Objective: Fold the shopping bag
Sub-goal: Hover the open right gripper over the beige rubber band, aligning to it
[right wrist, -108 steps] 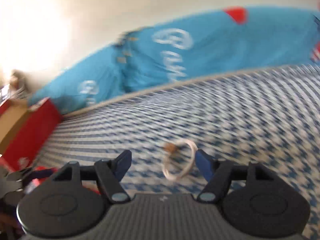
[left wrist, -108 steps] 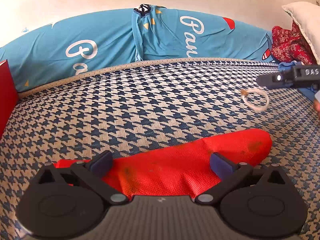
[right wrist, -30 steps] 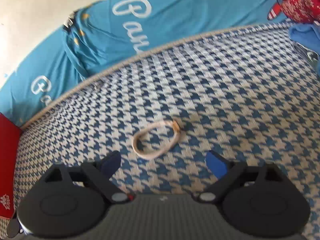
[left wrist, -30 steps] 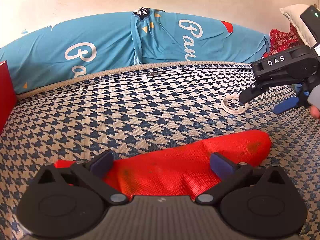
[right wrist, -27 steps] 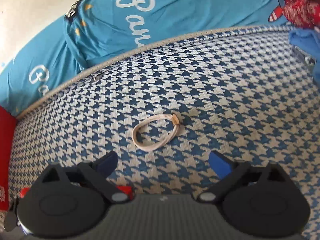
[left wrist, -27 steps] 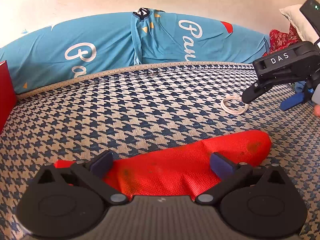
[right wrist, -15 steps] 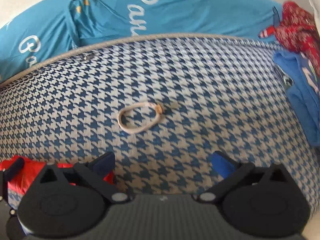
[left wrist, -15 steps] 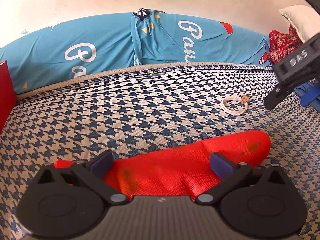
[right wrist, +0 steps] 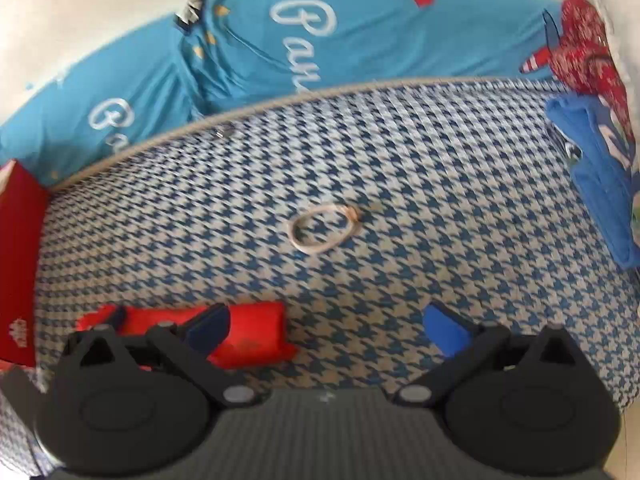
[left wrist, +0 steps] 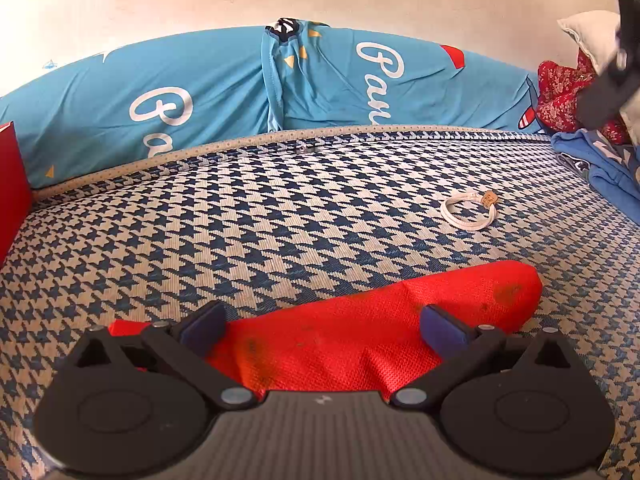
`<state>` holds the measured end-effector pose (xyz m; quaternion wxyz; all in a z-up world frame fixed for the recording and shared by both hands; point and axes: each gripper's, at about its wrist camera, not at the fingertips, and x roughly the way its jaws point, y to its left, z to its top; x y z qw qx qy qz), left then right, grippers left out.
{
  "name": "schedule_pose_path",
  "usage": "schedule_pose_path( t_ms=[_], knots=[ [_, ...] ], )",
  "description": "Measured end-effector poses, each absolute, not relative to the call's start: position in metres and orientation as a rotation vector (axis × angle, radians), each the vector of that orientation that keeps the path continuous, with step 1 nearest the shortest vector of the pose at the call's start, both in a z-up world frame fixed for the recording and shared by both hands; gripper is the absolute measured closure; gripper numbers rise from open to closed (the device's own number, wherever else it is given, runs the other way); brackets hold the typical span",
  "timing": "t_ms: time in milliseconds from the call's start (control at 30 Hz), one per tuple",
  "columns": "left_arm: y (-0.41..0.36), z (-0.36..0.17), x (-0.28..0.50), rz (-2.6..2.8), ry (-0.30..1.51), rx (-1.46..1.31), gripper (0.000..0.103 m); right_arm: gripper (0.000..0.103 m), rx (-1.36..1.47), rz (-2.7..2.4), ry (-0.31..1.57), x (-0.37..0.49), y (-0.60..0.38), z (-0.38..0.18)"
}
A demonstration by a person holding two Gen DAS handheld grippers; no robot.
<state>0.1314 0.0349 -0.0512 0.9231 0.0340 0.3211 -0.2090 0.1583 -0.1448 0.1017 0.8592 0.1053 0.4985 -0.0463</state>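
Between the spread left tool fingers, folded red bag, right tool spread, empty.

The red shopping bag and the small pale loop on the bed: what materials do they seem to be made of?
The red shopping bag looks like non-woven fabric, matte: a fine dimpled grid shows on its surface, with soft creases. The pale loop seems a thin elastic or cord band, off-white, joined by a small tan piece; its exact material is unclear.

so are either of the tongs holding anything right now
Nothing is held. The left tongs sit open over the red shopping bag; the right tongs are open above the mat.
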Motion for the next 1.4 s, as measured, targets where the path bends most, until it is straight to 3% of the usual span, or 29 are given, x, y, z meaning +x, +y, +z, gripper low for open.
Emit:
schedule_pose_path(
  t_ms=[667, 967, 1100, 1400],
  knots=[
    [0.033, -0.052, 0.129, -0.422, 0.653, 0.067, 0.0, 0.0, 0.26, 0.182, 0.967, 0.106, -0.106, 0.161],
    [0.032, -0.053, 0.128, -0.419, 0.651, 0.066, 0.0, 0.0, 0.301, 0.186, 0.976, 0.107, -0.116, 0.158],
    [0.033, -0.053, 0.128, -0.419, 0.652, 0.065, 0.0, 0.0, 0.29, 0.139, 0.941, 0.124, -0.124, 0.129],
    [0.033, -0.054, 0.128, -0.418, 0.648, 0.067, 0.0, 0.0, 0.363, 0.036, 1.06, 0.165, -0.165, 0.027]
  ],
)
